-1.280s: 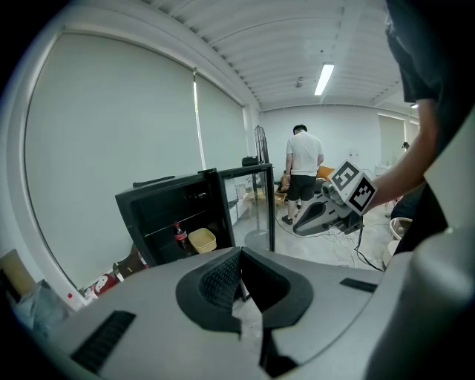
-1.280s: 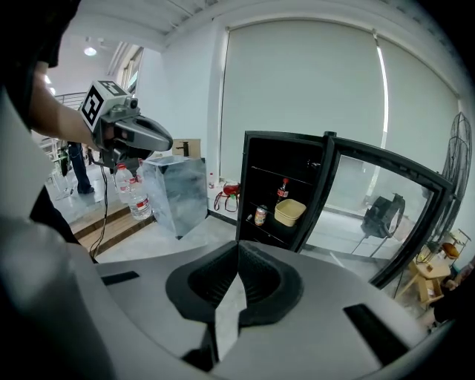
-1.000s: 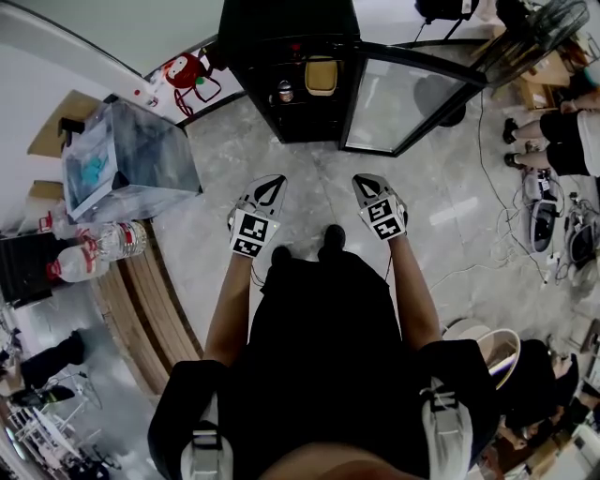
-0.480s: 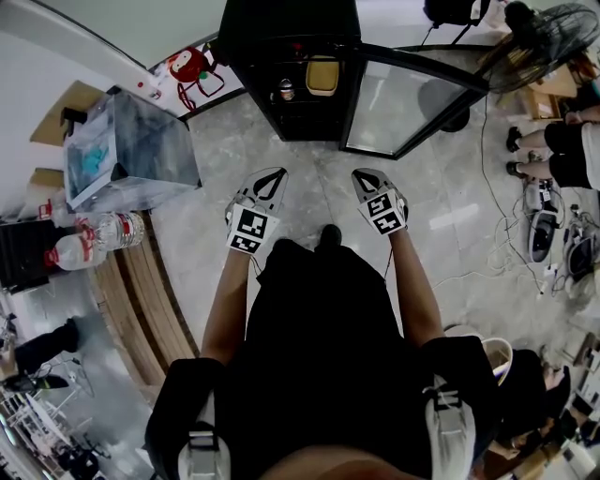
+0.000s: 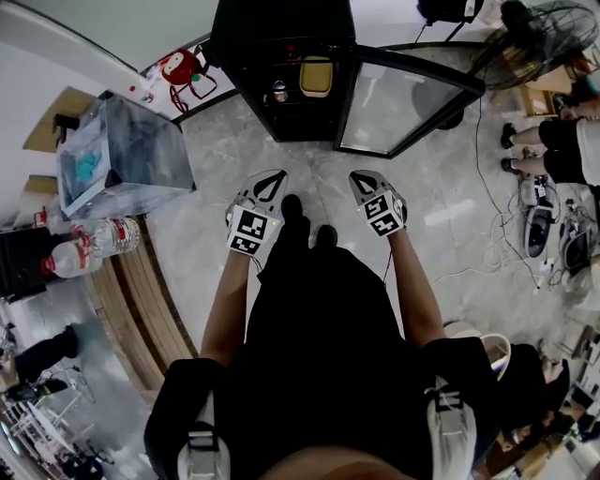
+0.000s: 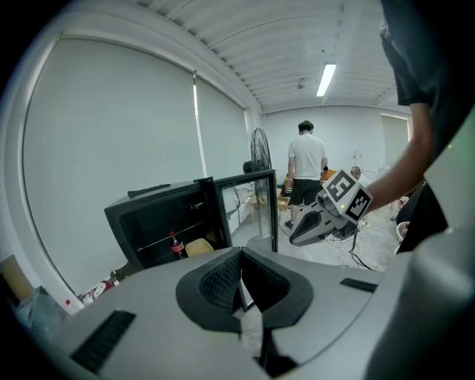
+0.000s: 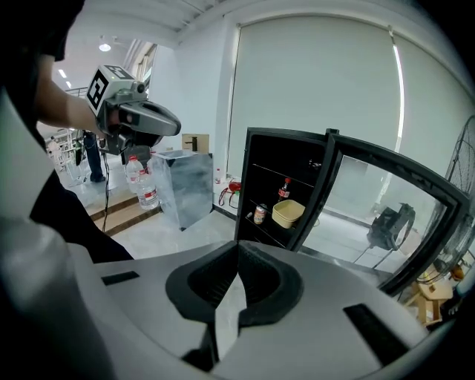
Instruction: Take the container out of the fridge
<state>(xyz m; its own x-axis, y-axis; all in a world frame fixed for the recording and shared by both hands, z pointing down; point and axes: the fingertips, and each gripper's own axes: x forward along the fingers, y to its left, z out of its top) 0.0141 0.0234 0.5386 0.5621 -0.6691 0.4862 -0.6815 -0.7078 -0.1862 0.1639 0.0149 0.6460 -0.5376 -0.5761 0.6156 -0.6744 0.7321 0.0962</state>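
The black fridge [image 5: 284, 56] stands on the floor ahead, its glass door [image 5: 403, 98] swung open to the right. On its shelf sits the yellow container [image 5: 316, 75], which also shows as the container [image 7: 289, 213] in the right gripper view and the container [image 6: 199, 247] in the left one. A can [image 5: 278, 91] and a cola bottle [image 7: 283, 191] stand beside it. My left gripper [image 5: 270, 180] and right gripper [image 5: 360, 178] are held at waist height, well short of the fridge. Both are shut and hold nothing.
A clear plastic box [image 5: 122, 155] stands left of the fridge, with water bottles [image 5: 94, 246] and wooden steps [image 5: 141, 300] nearer me. A fan [image 5: 539, 28], floor cables [image 5: 553, 234] and people's legs [image 5: 553, 131] are at the right. A person [image 6: 306, 171] stands farther back.
The person has stepped forward, one foot now showing between the grippers, and the fridge sits slightly closer. Both grippers stay shut at about the same height.
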